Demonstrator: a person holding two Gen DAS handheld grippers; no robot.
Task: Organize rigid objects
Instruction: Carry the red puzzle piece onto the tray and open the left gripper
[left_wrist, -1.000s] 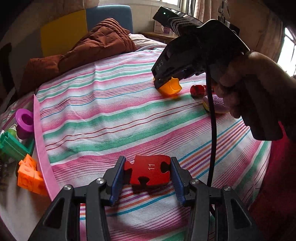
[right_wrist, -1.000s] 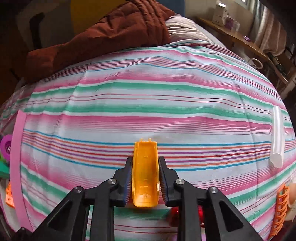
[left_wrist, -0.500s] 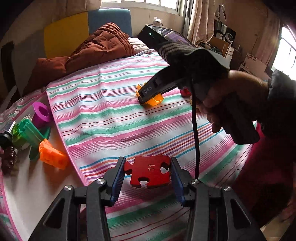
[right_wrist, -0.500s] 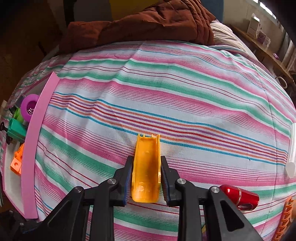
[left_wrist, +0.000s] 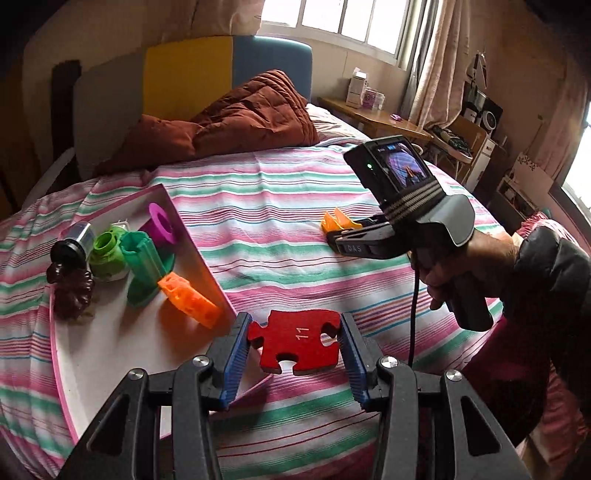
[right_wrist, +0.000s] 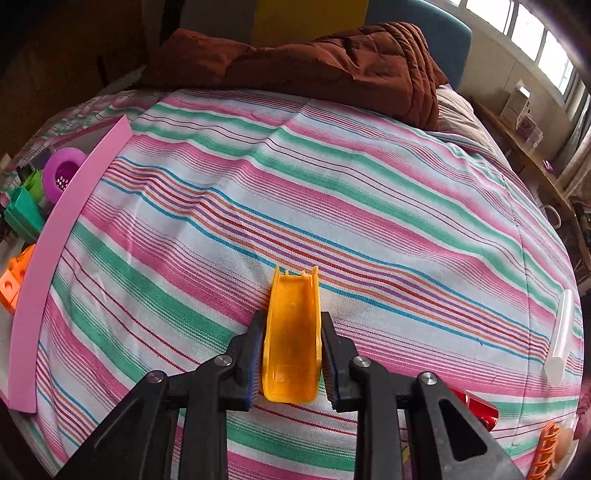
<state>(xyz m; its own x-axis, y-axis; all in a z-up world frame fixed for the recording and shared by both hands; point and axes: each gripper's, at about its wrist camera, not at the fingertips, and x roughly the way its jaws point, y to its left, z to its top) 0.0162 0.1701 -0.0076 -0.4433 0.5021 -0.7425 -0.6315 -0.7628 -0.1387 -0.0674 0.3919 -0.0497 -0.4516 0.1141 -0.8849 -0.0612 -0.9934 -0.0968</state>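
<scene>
My left gripper (left_wrist: 293, 350) is shut on a red puzzle piece (left_wrist: 295, 341) marked 11 and holds it above the bed, at the right edge of the pink-rimmed tray (left_wrist: 110, 354). My right gripper (right_wrist: 291, 354) is shut on an orange-yellow plastic channel piece (right_wrist: 291, 332) held over the striped bedspread (right_wrist: 332, 184). The right gripper also shows in the left wrist view (left_wrist: 334, 236), right of the tray, with the yellow piece (left_wrist: 338, 221) in it.
The tray holds an orange block (left_wrist: 188, 301), a green stand (left_wrist: 142, 262), a light green cup (left_wrist: 107, 254), a purple ring (left_wrist: 162, 225), a dark brown piece (left_wrist: 72, 291). A white tube (right_wrist: 561, 332), a red cylinder (right_wrist: 480, 408), an orange comb-like piece (right_wrist: 546, 448) lie right. A brown quilt (right_wrist: 332, 62) lies behind.
Both grippers have moved left toward the tray, still shut on their pieces. The tray and its toys have come much further into the left wrist view.
</scene>
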